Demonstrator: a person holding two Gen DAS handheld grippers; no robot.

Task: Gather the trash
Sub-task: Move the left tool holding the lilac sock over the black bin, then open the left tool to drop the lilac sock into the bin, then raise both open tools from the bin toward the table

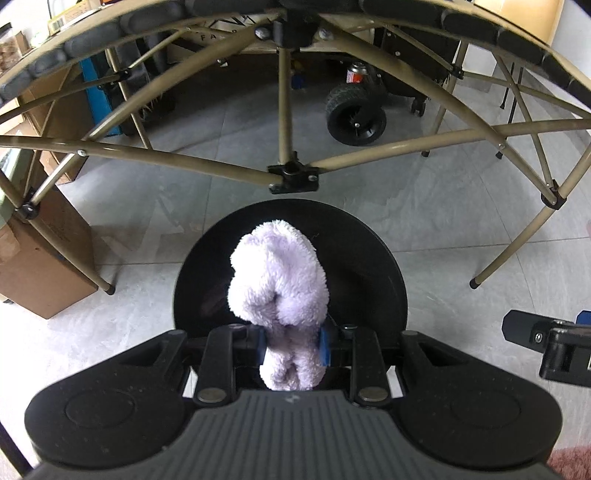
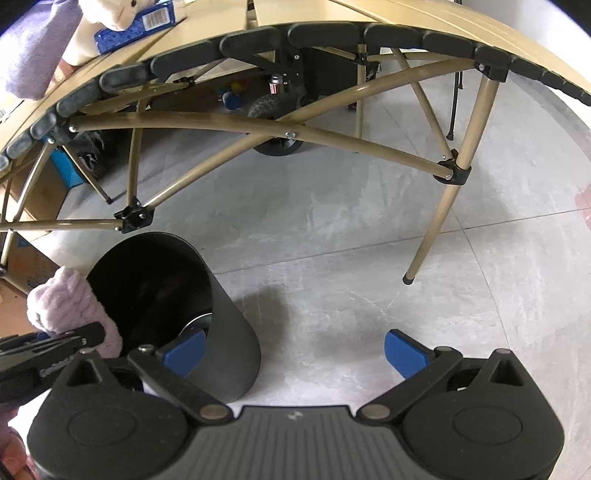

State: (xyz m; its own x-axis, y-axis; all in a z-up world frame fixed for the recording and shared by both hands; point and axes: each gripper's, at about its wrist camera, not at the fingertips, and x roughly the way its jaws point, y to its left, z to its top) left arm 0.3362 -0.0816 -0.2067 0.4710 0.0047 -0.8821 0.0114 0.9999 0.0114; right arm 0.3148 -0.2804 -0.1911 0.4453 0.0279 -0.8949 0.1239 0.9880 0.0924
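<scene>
My left gripper (image 1: 291, 345) is shut on a fluffy lilac cloth (image 1: 280, 284), which sticks out past the blue pads and hangs right over the mouth of a round black bin (image 1: 376, 266) on the floor. In the right wrist view the same lilac cloth (image 2: 66, 302) hovers at the left rim of the black bin (image 2: 225, 325), and the left gripper's black body (image 2: 48, 347) shows beneath it. My right gripper (image 2: 295, 350) stands open beside the bin, with nothing between its blue pads (image 2: 402, 350). The bin's inside is dark.
A tan folding table (image 2: 332, 22) stands just beyond the bin; its crossed legs (image 1: 291, 173) brace close to the bin's far rim. Cardboard boxes (image 1: 44, 258) sit at the left. A wheeled black cart (image 1: 354, 114) is behind the table. A blue packet (image 2: 140, 26) lies on the tabletop.
</scene>
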